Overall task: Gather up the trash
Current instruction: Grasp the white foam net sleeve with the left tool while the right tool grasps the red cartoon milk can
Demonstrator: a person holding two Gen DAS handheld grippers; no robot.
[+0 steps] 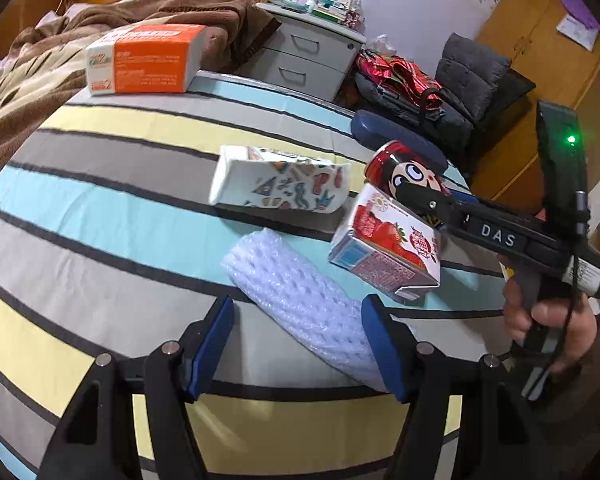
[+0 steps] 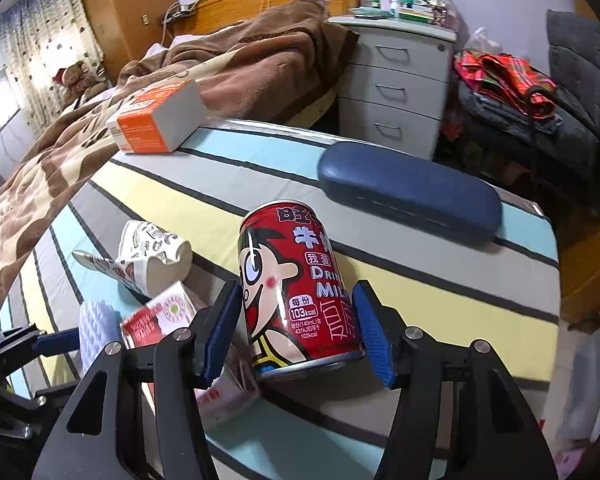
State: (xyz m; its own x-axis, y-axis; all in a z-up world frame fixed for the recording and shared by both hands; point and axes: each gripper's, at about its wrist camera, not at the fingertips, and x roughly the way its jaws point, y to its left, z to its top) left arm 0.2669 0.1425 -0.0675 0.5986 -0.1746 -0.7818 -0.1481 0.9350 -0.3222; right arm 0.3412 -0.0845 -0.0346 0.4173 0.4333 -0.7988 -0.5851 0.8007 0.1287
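A white foam net sleeve (image 1: pixel 300 308) lies on the striped cloth between the blue pads of my left gripper (image 1: pixel 298 302). The right pad touches it, the left pad stands apart, so the gripper is open. A red milk can (image 2: pixel 296 280) with a cartoon face stands between the pads of my right gripper (image 2: pixel 296 286). They flank it closely, with a thin gap at the right tip. A strawberry milk carton (image 1: pixel 384 248) lies against the can's left side. Behind it lies a crushed patterned paper carton (image 1: pixel 280 184). A hand (image 1: pixel 548 320) holds the right gripper's handle.
An orange and white tissue pack (image 1: pixel 144 60) sits at the far edge by a brown blanket (image 2: pixel 240 56). A blue glasses case (image 2: pixel 408 196) lies behind the can. Beyond the table stand a grey drawer cabinet (image 2: pixel 396 92) and a chair piled with bags (image 2: pixel 508 76).
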